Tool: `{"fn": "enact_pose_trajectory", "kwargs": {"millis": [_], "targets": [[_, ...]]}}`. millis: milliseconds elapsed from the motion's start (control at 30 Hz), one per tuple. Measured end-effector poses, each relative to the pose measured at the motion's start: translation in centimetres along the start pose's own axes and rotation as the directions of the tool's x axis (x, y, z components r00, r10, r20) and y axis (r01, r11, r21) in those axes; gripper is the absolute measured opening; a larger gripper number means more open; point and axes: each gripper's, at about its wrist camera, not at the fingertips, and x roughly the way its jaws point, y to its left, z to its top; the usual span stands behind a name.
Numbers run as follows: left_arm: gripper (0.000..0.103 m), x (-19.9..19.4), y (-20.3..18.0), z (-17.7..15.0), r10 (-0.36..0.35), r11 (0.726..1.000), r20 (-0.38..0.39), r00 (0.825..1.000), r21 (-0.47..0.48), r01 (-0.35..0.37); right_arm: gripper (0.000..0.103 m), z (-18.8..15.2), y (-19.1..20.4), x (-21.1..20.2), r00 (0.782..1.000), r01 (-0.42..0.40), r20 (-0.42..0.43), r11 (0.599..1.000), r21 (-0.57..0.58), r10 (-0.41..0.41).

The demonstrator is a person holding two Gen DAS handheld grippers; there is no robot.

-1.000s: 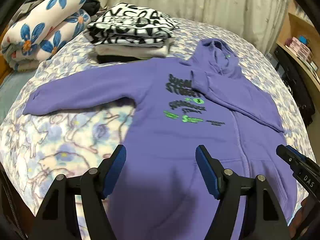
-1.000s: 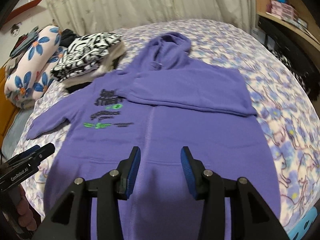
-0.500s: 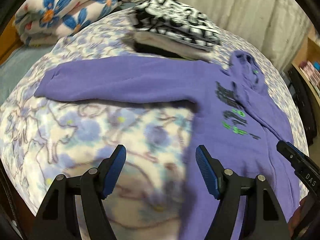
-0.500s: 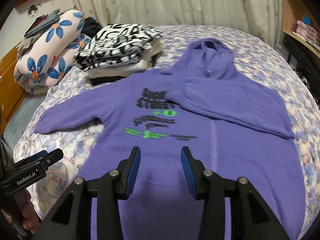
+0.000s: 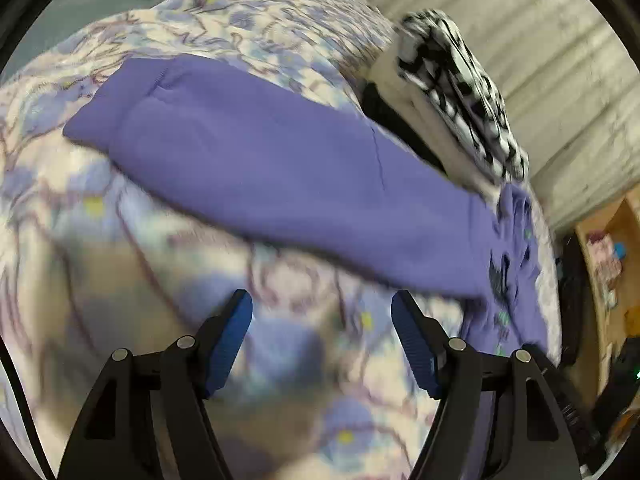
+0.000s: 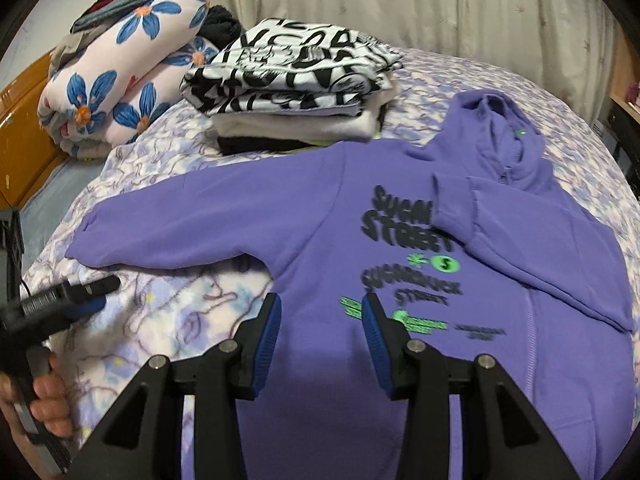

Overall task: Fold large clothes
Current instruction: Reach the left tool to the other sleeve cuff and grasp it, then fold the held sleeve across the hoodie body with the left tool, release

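A purple hoodie [image 6: 312, 200] lies flat on the bed with its black and green print up. One sleeve is folded across the chest, its cuff [image 6: 456, 204] by the print. The other sleeve [image 5: 280, 168] stretches out to the left over the bedspread. My left gripper [image 5: 322, 300] is open and empty, low over the bedspread just short of that sleeve; the right wrist view shows it at the left edge [image 6: 100, 290], near the sleeve's end. My right gripper [image 6: 322, 302] is open with nothing between its fingers, above the hoodie's body beside the print.
A stack of folded clothes topped by a black and white garment [image 6: 296, 68] sits behind the hoodie, close to the outstretched sleeve. A rolled flowered blanket [image 6: 120, 72] lies at the back left. A curtain [image 6: 400, 0] hangs behind the bed. A wooden shelf [image 5: 608, 260] stands at the right.
My left gripper has swung left off the hoodie's body, rolled and come down over the bedspread by the outstretched sleeve. The right gripper has moved left toward the print. Neither gripper's opening changed.
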Motion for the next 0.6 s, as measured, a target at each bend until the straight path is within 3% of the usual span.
{"fn": "enact_pose_trajectory", "kwargs": {"millis": [233,300,433,533,600], "targets": [[0.067,0.9,3.3,4.6,-0.038,0.994,0.032,0.999,-0.098,0.041,0.042,0.3,0.4,2.4,0.999,-0.003,-0.033,1.000,0.011,0.003],[0.059,1.2,4.3,5.7,-0.033,0.990,0.041,0.999,-0.135,0.039,0.042,0.2,0.1,2.9,0.999,-0.004,-0.048,1.000,0.018,0.005],[0.016,1.3,5.1,6.4,0.046,0.989,0.064,0.997,-0.145,-0.037,0.042,-0.1,-0.6,3.6,0.997,-0.012,-0.070,0.999,0.049,0.016],[0.007,0.8,3.9,6.3,0.092,0.991,0.093,0.991,-0.103,-0.082,0.042,-0.5,-1.1,3.4,0.997,-0.023,-0.077,0.997,0.072,0.028],[0.005,-0.2,1.9,6.1,0.157,0.987,0.131,0.979,-0.038,-0.154,0.042,-0.7,-1.4,3.2,0.997,-0.025,-0.076,0.997,0.077,0.031]]}}
